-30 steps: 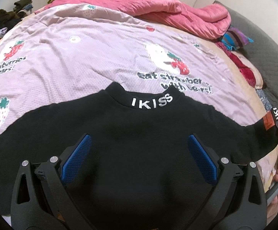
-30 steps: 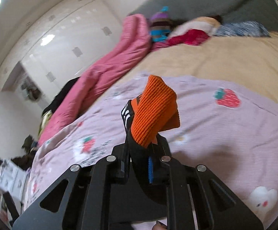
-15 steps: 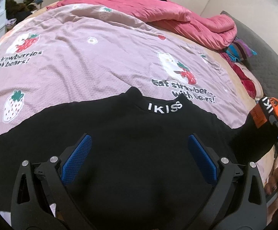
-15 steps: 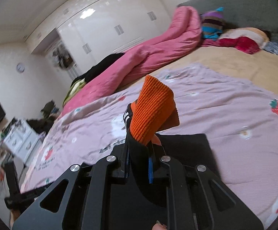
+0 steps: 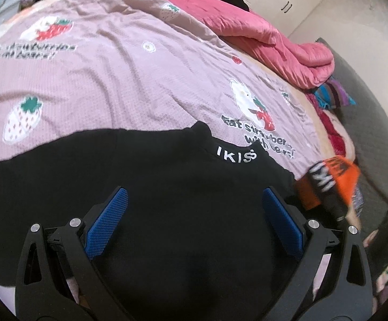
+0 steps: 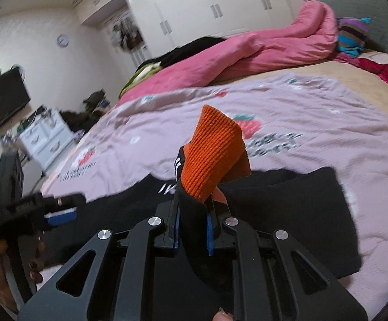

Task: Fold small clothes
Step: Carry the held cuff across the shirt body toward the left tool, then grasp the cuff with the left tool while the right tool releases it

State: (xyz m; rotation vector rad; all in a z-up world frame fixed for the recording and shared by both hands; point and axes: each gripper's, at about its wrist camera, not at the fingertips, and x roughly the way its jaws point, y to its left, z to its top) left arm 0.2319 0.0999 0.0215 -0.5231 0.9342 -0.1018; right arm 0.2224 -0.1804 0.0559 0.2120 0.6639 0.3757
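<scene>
- The black top [image 5: 183, 203] lies spread on the lilac strawberry blanket [image 5: 119, 80], filling the lower half of the left wrist view, its lettered collar [image 5: 236, 156] just right of centre
- The right gripper [image 6: 192, 230] is clamped tight on the orange cuff [image 6: 212, 155] of one sleeve, which stands up at mid-frame in its own view and shows at the right edge of the left wrist view [image 5: 333, 179]
- The left gripper [image 5: 194, 222] hangs over the body of the top with its blue pads [image 5: 105, 222] wide apart and nothing between them
- Judging by this, the fold has barely begun: one sleeve is being carried inward, while the other sleeve, the body and the hem are yet to be folded (no finished crease shows anywhere)
- Against the frame a second earlier, the cuff has come in from the far right edge towards the collar, and the black cloth now lies under the right gripper where only blanket lay
- The collar has slid to the right in the left wrist view, and the left gripper now shows at the left edge of the right wrist view
</scene>
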